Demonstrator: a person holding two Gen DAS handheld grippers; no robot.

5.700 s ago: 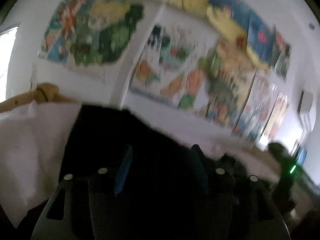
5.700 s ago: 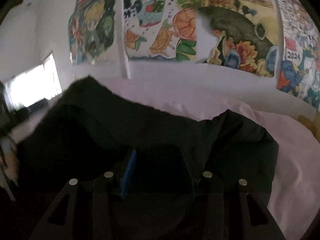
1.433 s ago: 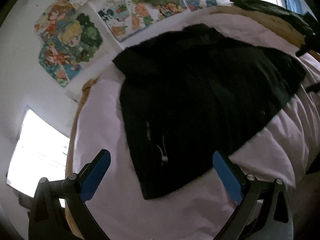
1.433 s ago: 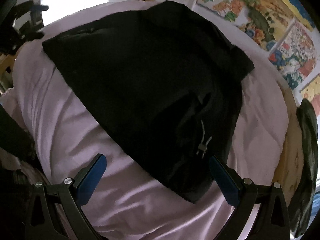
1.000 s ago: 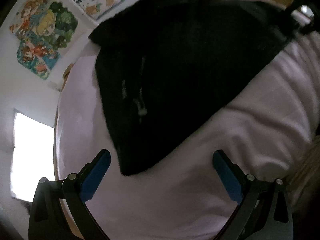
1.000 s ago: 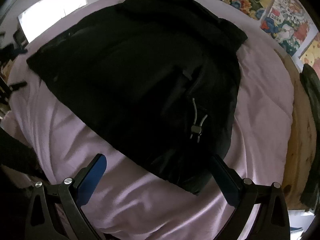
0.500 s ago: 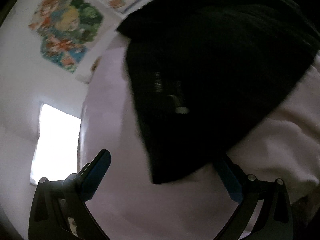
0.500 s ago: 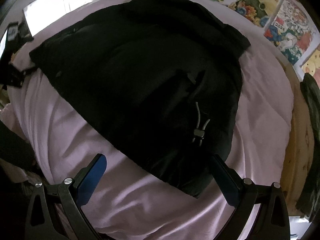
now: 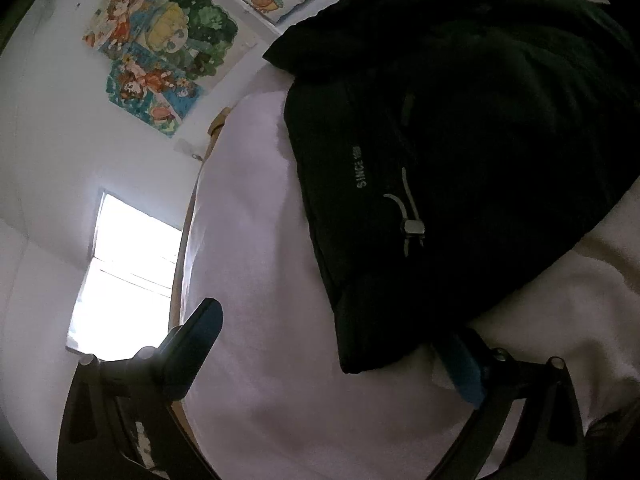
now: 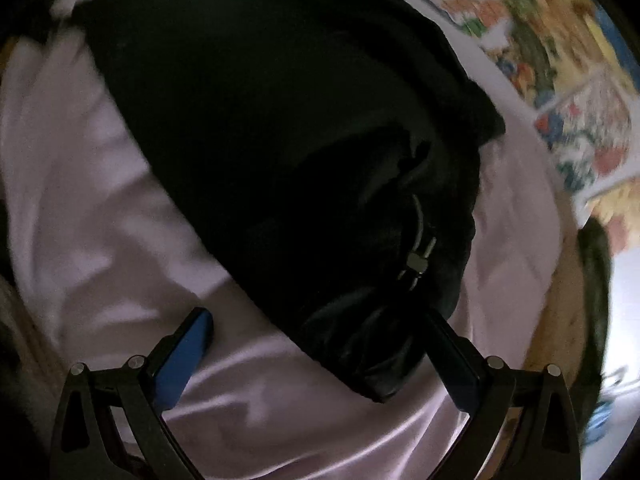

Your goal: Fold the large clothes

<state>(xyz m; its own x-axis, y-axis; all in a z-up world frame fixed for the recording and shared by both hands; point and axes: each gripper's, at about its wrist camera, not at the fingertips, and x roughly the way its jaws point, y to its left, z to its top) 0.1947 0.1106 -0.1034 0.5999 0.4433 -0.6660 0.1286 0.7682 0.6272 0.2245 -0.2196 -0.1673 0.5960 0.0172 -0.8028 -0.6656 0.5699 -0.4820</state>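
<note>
Spreading wide at both near corners of the jacket

Lying flat on the pale pink bedcover (image 9: 256, 240), the black jacket (image 9: 460, 120) fills most of what stretches ahead of both tools. Its near left corner reaches down between the fingers of the left gripper (image 9: 332, 356), whose jaws stand wide apart; the right-hand finger sits at or just under the hem there, the other over bare cover well to the side. The right gripper (image 10: 320, 344) is likewise spread wide, with the jacket's near right corner bunched between its fingers and touching the right-hand one. Bare bedcover lies open beside and below each corner, giving room on the outer sides, up to the wooden bed edge (image 9: 188, 224) on the left. Posters (image 9: 160, 52) cover the wall beyond, with a bright window (image 9: 124, 268) off to the left. A grey drawcord with toggle (image 9: 412, 224) rests on the fabric just ahead of each tool, beside small lettering (image 9: 362, 172).
</note>
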